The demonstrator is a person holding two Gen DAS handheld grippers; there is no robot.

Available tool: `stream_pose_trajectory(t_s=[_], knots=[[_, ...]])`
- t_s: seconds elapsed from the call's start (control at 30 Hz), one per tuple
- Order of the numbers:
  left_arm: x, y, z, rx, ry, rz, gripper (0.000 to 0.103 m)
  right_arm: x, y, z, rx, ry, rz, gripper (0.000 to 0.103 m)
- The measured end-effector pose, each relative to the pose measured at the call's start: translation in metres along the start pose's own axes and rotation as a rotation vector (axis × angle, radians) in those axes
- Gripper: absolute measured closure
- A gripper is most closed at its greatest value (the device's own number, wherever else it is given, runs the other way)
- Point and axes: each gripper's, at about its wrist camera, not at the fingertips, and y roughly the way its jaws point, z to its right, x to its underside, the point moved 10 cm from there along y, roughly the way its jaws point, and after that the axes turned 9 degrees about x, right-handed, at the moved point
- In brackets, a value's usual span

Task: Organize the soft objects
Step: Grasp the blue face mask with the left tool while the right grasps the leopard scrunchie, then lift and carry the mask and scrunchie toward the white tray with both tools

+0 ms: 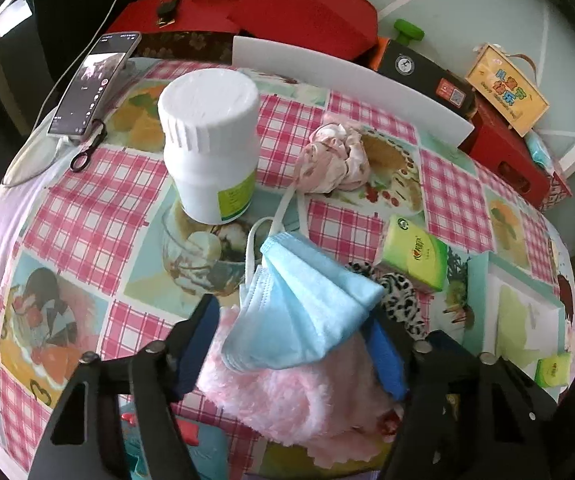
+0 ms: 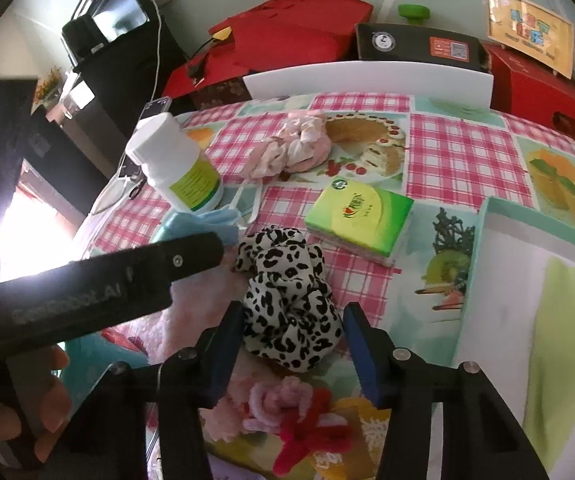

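Nearest the left gripper (image 1: pixel 293 354), a fluffy pale-pink plush piece (image 1: pixel 283 396) lay on the checked pink-and-picture tablecloth (image 1: pixel 99 200). A folded light-blue pleated face mask (image 1: pixel 303 304) with white ear loops rested on it. The mask sat between the blue pads (image 1: pixel 197 344); they stood apart, and I could not tell whether they touched it. The right gripper (image 2: pixel 293 350) straddled a crumpled black-and-white leopard-print fabric scrunchie (image 2: pixel 287 300), its jaws apart on either side, the left pad close against the cloth, contact unclear. Below it lay a pink and red yarn flower (image 2: pixel 287 412). Just beyond the scrunchie sat a green tissue packet (image 2: pixel 359 220), with a mint-rimmed white tray (image 2: pixel 477 248) beside it. Farther off stood a white plastic bottle (image 1: pixel 211 140) and a bunched pale-pink satin scrunchie (image 1: pixel 337 160).
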Motion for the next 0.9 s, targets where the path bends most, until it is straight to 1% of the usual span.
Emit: stream_pose_trajectory(t_s=[0.1,0.13,0.27,0.33,0.37,0.4,0.43,0.53,0.63,0.9], knots=[[0.001,0.001,-0.001,0.001,-0.005,-0.002,0.042,0.000,-0.001,0.004,-0.010,0.021,-0.002,0.053],[0.002,0.001,-0.001,0.001,-0.005,-0.002,0.047,0.001,0.000,0.005,-0.013,0.024,-0.003,0.056],[0.001,0.000,-0.003,0.001,-0.021,0.009,0.057,0.002,0.000,0.005,-0.018,0.024,-0.004,0.061],[0.000,-0.002,-0.005,0.000,-0.029,0.018,0.067,0.002,0.001,0.005,-0.023,0.026,-0.006,0.063],[0.000,-0.003,-0.006,0.000,-0.033,0.021,0.069,0.002,0.001,0.005,-0.026,0.026,-0.007,0.065],[-0.001,-0.003,-0.007,-0.001,-0.036,0.024,0.074,0.003,0.001,0.004,-0.029,0.026,-0.009,0.067],[-0.001,-0.004,-0.007,-0.001,-0.038,0.026,0.078,0.003,0.001,0.004,-0.030,0.026,-0.010,0.068],[-0.002,-0.005,-0.008,-0.002,-0.043,0.037,0.083,0.004,0.002,0.003,-0.032,0.021,-0.011,0.071],[-0.003,-0.006,-0.009,-0.006,-0.042,0.041,0.087,0.004,0.002,0.002,-0.037,0.023,-0.013,0.071],[-0.004,-0.011,-0.012,-0.014,-0.045,0.062,0.090,0.004,0.003,0.003,-0.044,0.032,-0.015,0.071]])
